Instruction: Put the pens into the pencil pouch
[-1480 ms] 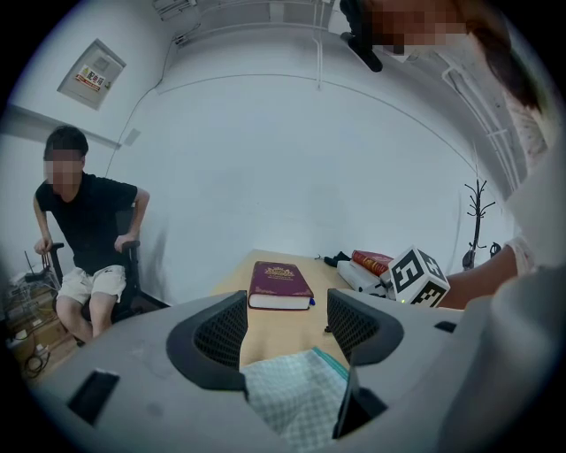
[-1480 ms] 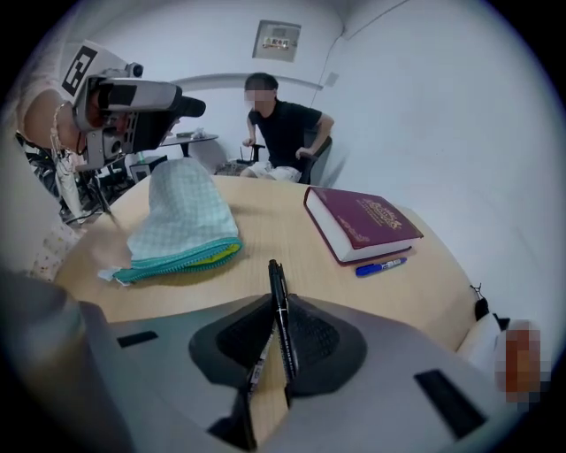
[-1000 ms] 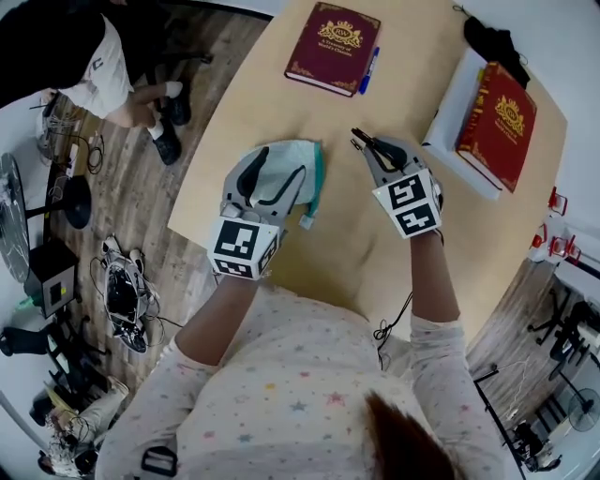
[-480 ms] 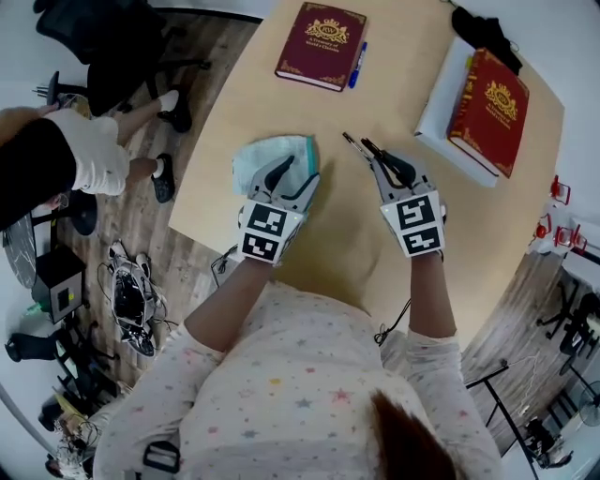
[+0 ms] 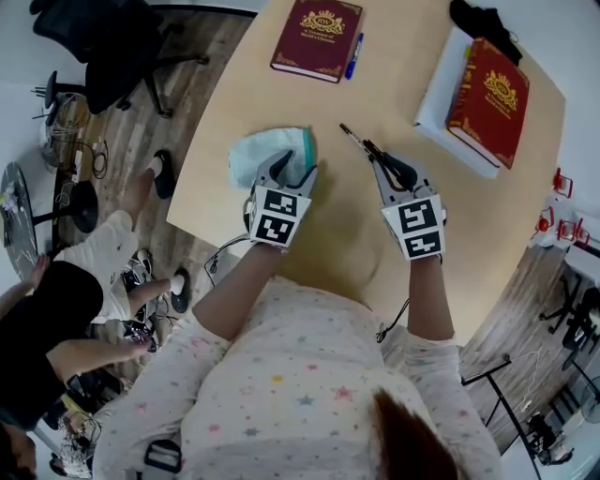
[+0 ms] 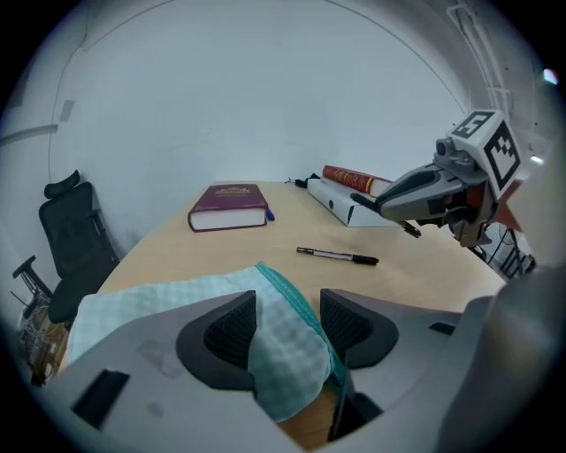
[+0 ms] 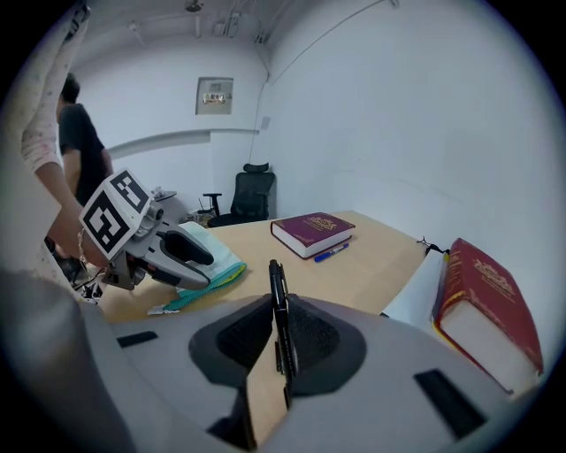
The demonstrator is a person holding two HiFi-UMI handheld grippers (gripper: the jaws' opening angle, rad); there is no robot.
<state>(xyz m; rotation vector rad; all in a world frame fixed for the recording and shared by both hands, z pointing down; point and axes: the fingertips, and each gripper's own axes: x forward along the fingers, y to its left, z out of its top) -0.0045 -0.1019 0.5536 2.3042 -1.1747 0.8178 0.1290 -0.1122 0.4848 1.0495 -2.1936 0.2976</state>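
A pale teal pencil pouch (image 5: 267, 150) lies on the wooden table (image 5: 234, 84). My left gripper (image 5: 289, 172) is at the pouch's near edge, and in the left gripper view (image 6: 287, 323) its pads press a fold of the pouch (image 6: 159, 296). My right gripper (image 5: 384, 161) hovers to the right, shut on a black pen (image 7: 277, 301) that stands up between its pads. A second black pen (image 5: 354, 138) lies on the table just beyond those tips and shows in the left gripper view as a black pen (image 6: 338, 257). A blue pen (image 5: 354, 54) lies beside the maroon book.
A maroon book (image 5: 316, 28) sits at the far edge. A red book (image 5: 487, 89) rests on a white box (image 5: 439, 94) at the right, with a black bundle (image 5: 478, 19) behind it. A person (image 5: 56, 309) and an office chair (image 5: 103, 47) are on the floor at left.
My left gripper drew back from over the pouch to its near edge and its jaws narrowed on the fabric. The right gripper hardly moved. The person on the floor moved toward the lower left.
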